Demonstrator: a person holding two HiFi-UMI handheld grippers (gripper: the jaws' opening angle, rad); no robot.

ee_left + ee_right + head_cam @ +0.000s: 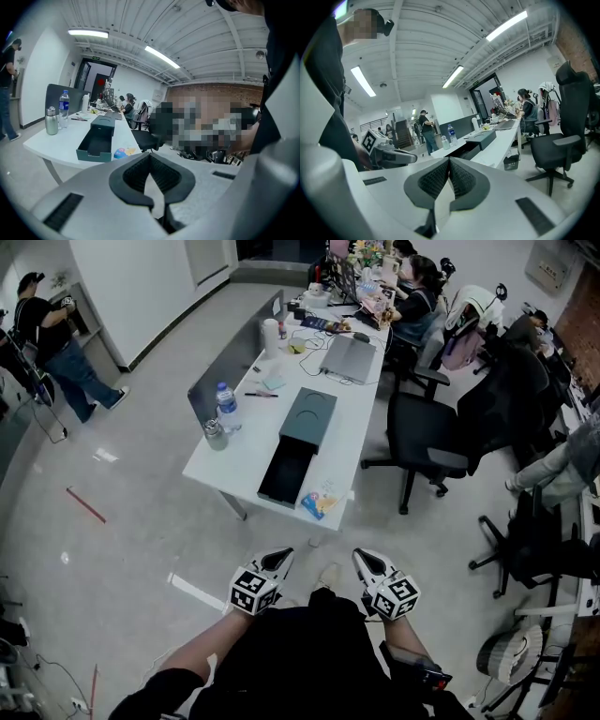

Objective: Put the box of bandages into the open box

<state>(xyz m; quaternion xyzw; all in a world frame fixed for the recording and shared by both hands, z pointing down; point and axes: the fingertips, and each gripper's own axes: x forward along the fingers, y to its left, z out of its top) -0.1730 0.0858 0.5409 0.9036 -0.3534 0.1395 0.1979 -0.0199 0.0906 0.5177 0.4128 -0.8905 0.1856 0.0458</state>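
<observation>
I see bright, even light from ceiling tubes [88, 33], glare patches on the floor [103, 456], and fisheye bending with dark corners.

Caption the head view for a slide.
Left gripper and right gripper, both shut, face a table bearing the open box and bandage box.

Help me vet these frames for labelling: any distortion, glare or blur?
Head view: sharp, mild barrel bend, soft glare patches on the floor. Left gripper view: strong fisheye, dark corners, ceiling lamp blown out, mosaic patch at middle right. Right gripper view: same fisheye, lamp strip overexposed.
</observation>
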